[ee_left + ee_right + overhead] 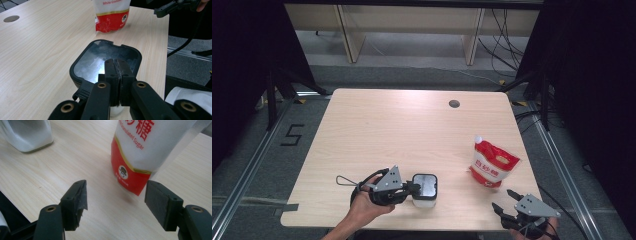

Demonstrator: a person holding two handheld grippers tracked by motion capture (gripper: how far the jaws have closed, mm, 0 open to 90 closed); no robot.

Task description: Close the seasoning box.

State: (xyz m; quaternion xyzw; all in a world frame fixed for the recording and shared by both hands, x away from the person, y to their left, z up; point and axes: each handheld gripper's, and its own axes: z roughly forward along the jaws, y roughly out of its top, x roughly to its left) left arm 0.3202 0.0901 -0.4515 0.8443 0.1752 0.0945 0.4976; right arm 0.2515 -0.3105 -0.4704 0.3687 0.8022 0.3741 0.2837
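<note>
A white container with a black-rimmed clear lid stands near the table's front edge. My left gripper is shut, its tips touching the lid's left edge. In the left gripper view the shut left gripper covers the near rim of the lid; I cannot tell whether it pinches part of it. A red and white sugar bag stands to the right. My right gripper is open at the front right corner. In its own view the right gripper faces the bag, apart from it.
A round cable hole sits near the table's far edge. The table is bare wood to the left and back. Behind it, on the floor, are wooden furniture legs and cables. The container's white body lies left in the right gripper view.
</note>
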